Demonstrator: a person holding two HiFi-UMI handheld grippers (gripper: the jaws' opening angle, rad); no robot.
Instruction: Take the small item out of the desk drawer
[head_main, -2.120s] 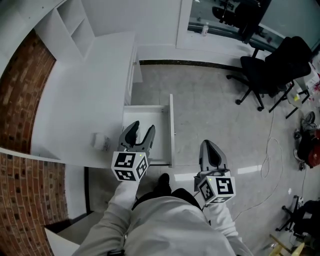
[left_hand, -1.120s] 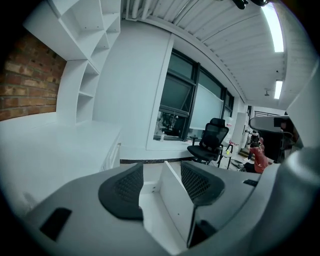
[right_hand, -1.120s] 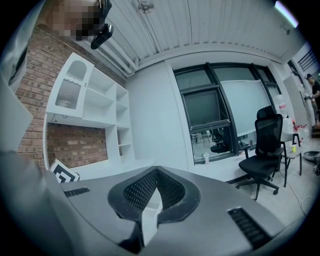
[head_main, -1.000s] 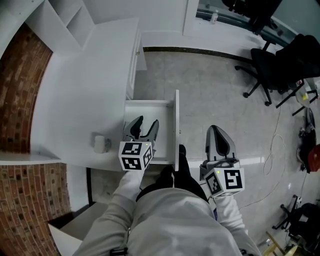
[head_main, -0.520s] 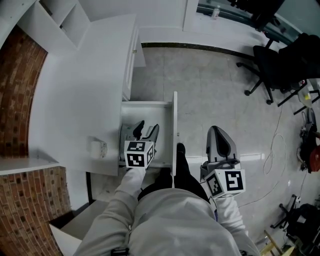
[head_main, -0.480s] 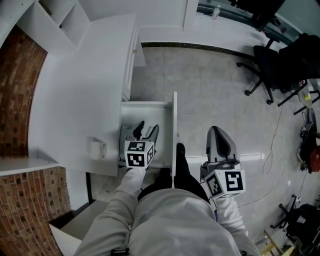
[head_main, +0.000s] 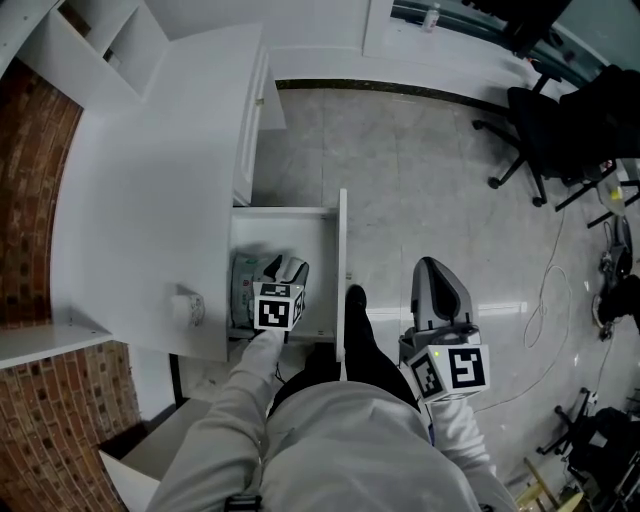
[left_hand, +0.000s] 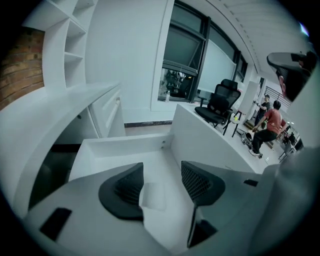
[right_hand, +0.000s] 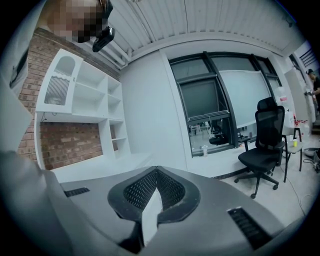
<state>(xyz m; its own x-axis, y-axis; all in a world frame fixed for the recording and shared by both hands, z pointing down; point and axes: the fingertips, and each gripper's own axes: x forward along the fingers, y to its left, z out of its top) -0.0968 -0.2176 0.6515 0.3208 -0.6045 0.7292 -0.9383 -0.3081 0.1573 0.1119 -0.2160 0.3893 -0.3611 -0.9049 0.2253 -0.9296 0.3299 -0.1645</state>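
Reaching into the open drawer (head_main: 300, 228) at the head view's centre, the left gripper (head_main: 285, 268) dips low; the right gripper (head_main: 437, 278) hangs lower right. In the left gripper view, spread jaws straddle the small white item (left_hand: 152, 196) on the drawer floor; centring it before closing looks wise. In the right gripper view, the jaws are pressed together.

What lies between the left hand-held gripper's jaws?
A small white item on the drawer floor, between the open jaws of the left hand-held gripper, per the left gripper view.

left gripper (left_hand: 162, 176): fingers (left_hand: 125, 187) apart, held low | right gripper (right_hand: 156, 172): fingers (right_hand: 175, 192) together
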